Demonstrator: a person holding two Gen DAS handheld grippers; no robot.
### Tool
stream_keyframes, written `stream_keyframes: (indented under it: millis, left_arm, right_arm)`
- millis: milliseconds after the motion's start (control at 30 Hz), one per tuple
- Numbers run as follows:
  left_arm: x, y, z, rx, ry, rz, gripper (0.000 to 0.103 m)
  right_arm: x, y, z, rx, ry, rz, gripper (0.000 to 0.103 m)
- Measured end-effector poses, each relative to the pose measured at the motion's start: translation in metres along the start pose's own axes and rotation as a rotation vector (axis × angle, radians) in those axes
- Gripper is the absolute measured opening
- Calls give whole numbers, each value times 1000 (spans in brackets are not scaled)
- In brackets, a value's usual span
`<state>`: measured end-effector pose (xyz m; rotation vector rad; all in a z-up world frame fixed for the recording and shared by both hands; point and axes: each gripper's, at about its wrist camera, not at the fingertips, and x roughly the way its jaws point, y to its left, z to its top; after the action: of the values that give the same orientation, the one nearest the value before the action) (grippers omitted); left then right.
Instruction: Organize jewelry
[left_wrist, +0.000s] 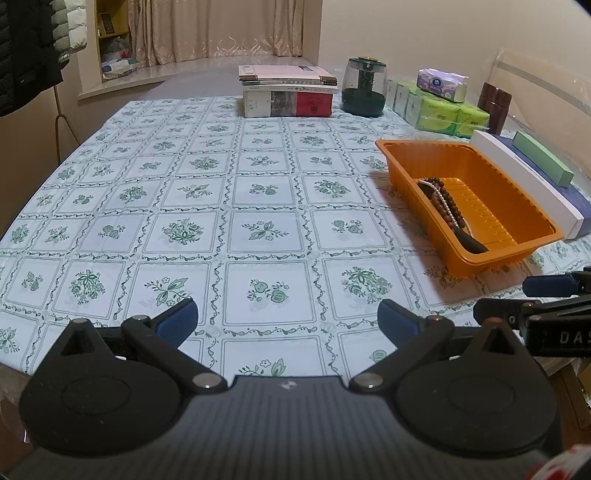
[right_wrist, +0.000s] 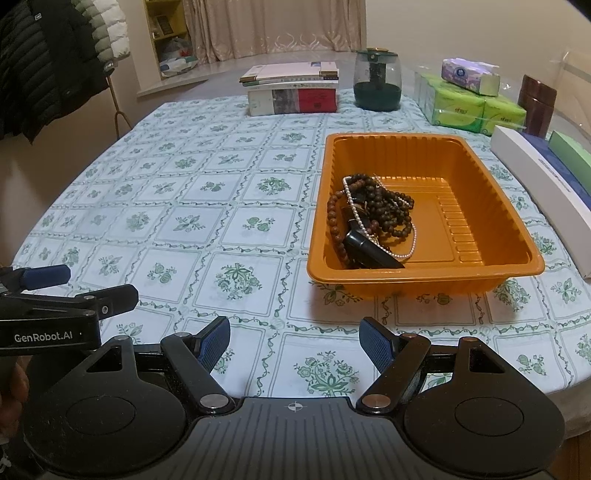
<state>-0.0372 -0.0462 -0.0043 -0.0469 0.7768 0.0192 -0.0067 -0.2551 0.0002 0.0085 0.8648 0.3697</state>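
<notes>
Several strands: brown wooden bead strings (right_wrist: 384, 206) and a white pearl strand (right_wrist: 406, 254) tangled in an orange plastic tray (right_wrist: 480, 273) — light, limp, slippery.
Hold: pinch one loop at the heap's edge.
Claws: left gripper (left_wrist: 288, 321) and right gripper (right_wrist: 295, 339) — both apart, empty.

"GenRobot.AI" stands in white on the black body of the left gripper (right_wrist: 50, 282), at the near left of the right wrist view. The right gripper (left_wrist: 554, 291) shows only the letters "DAS". Print on the far books and tissue packs is too small to read.
</notes>
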Motion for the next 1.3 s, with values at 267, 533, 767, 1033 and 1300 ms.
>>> stream_keyframes:
  millis: [267,533,767,1033,1300]
  left_arm:
    - [0,0,-1,2,1,1,103]
    - [1,0,-2,2,3,1,103]
    - [2,1,-3,3,6,-1,103]
    - [2,1,-3,3,6,0,103]
    - [3,1,-3,4,3,-3,103]
  right_arm:
    - [0,-3,1,7,-5,-3,77]
    - [0,-5,1,11,-6,-3,77]
    - [0,-5,1,12,-3,-3,77]
    - [1,-5,1,13,-2,-2,77]
    - [1,-5,0,14,-1,-2,77]
